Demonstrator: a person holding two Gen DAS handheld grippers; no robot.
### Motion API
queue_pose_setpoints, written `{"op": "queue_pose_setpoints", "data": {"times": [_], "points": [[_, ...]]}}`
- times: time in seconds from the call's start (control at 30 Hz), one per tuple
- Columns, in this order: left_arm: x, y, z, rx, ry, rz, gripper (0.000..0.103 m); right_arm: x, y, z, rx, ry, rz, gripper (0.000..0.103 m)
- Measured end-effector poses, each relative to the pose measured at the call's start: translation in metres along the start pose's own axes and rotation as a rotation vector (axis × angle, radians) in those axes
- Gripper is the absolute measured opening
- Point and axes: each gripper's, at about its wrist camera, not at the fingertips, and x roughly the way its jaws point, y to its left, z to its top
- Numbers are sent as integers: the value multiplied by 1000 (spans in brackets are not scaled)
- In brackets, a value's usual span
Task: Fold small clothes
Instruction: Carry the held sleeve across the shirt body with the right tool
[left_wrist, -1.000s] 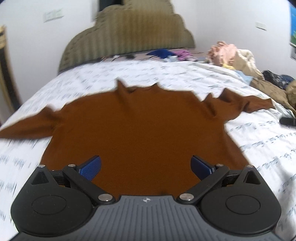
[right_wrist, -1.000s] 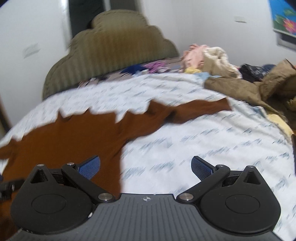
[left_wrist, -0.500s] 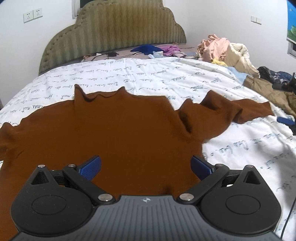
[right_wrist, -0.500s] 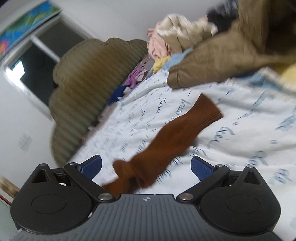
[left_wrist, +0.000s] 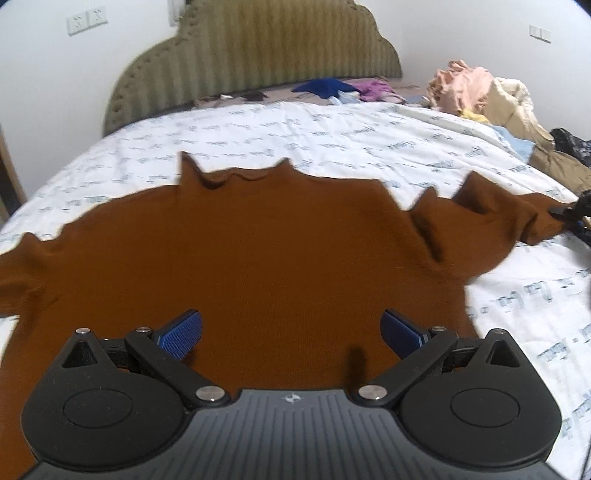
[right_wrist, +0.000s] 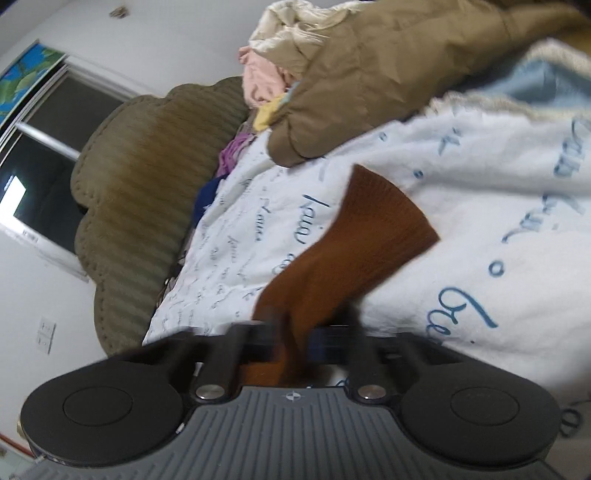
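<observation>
one sleeve (right_wrist: 373, 243) of the brown sweater (left_wrist: 258, 266) on the bed (left_wrist: 332, 125) is now pinched in my right gripper (right_wrist: 295, 339), ready to fold inward; my left gripper (left_wrist: 290, 330) hovers wide over the sweater's hem.

Brown sweater (left_wrist: 258, 266): fine matt knit, ribbed at the sleeve cuff (right_wrist: 384, 218). Bed sheet (left_wrist: 332, 133): soft matt cotton, printed script. Headboard (left_wrist: 251, 59): olive ribbed upholstery. My left gripper (left_wrist: 291, 330): matt black plastic, textured blue pads (left_wrist: 181, 330), shiny metal pivots. Tan jacket (right_wrist: 388, 74): smooth, faintly glossy cloth.
</observation>
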Motion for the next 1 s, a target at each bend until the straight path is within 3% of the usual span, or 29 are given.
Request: {"op": "queue_pose_setpoints", "data": {"times": [0.2,0.4,0.53,0.6,0.73,0.83,0.93,1.0], "points": [[5,19,12,-28,-7,13,103,-1,-3,-5,2,-71,72,11],[30,-30,42,69,-12,-38,103,-24,27,4,-96,-168,96,10],[48,-72,68,77,-40,-126,103,-51,42,19,-155,-254,109,10],[66,-95,80,94,-10,-166,103,-67,42,26,-173,-295,92,10],[110,-139,89,116,122,-220,103,-82,35,34,-222,-322,1,10],[125,-164,81,168,122,-168,103,-87,27,43,-251,-354,-60,10],[126,-180,74,244,83,-129,103,-76,18,47,-235,-291,-67,10],[122,-176,78,227,91,-138,103,-74,19,43,-241,-286,-49,10]]}}
